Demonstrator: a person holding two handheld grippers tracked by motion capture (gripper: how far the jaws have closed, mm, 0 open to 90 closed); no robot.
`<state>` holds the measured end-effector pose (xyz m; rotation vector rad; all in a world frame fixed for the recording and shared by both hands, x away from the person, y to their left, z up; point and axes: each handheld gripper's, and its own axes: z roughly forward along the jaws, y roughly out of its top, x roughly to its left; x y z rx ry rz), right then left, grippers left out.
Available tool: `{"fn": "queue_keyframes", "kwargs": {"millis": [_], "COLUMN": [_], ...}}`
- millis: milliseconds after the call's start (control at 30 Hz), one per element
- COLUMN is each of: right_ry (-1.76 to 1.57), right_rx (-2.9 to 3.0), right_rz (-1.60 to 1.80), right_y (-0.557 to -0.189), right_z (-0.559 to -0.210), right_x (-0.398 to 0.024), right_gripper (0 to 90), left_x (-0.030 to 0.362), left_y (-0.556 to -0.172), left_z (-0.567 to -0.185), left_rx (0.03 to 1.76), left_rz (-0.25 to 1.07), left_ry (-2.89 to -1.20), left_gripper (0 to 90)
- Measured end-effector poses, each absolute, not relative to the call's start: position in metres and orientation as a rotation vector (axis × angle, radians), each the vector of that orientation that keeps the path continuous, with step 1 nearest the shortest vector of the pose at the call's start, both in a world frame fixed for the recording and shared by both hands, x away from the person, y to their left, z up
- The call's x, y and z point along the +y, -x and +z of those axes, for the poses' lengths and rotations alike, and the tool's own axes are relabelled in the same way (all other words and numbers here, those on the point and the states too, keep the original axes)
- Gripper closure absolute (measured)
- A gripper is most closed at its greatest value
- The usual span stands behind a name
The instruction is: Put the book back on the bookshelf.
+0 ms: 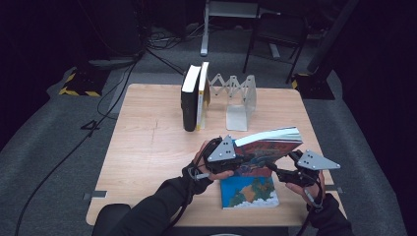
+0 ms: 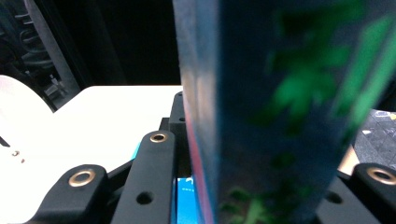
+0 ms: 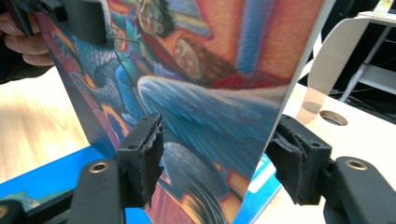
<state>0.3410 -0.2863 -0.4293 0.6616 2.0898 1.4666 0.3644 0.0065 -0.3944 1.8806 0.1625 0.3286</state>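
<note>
We read the step in hand as lifting the thick paperback with the colourful illustrated cover (image 1: pixel 268 147) off the pale wooden table (image 1: pixel 147 147) to stand it with the shelved books. The paperback is raised above the near right part of the table, tilted, its page block facing up and away. Beneath it, flat near the near edge, lies a thin blue book with a landscape cover (image 1: pixel 248 192).

Left gripper (image 1: pixel 231 160): in its own view the jaws press on the paperback's spine end (image 2: pixel 261 116), so we log it as pinching the paperback. The left hand (image 1: pixel 209 162) wraps the handle.

Right gripper (image 1: pixel 280 169): in its own view the black foam pads (image 3: pixel 149 154) stand either side of the cover (image 3: pixel 205 93) with a visible gap on both faces. We log it as spread, paperback between the jaws but not pressed.

At the far edge, a black hardback and a yellow-spined book (image 1: pixel 194 96) stand upright against a white metal expanding bookend (image 1: pixel 238 101), whose far plate stands well apart from them.

Notes for doing this well, as judgement:
- Only one grip carries a heavy book; we should close the right pads squarely on the cover before any travel.
- Turn the spine upright over clear table, not over the blue book.
- Set it down beside the yellow-spined book, inside the bookend gap, then release one side at a time.
</note>
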Motion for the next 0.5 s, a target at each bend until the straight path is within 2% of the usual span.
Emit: {"fn": "queue_keyframes", "kwargs": {"millis": [500], "right_ry": [-0.720], "right_rx": [2.067], "right_rz": [1.456], "right_y": [-0.344], "right_z": [-0.430], "right_x": [-0.300], "right_gripper": [37.2], "left_x": [0.001], "left_y": [-0.380], "left_z": [-0.392], "left_rx": [0.217], "left_rz": [0.366], "left_ry": [-1.875], "left_gripper": [73.5]}}
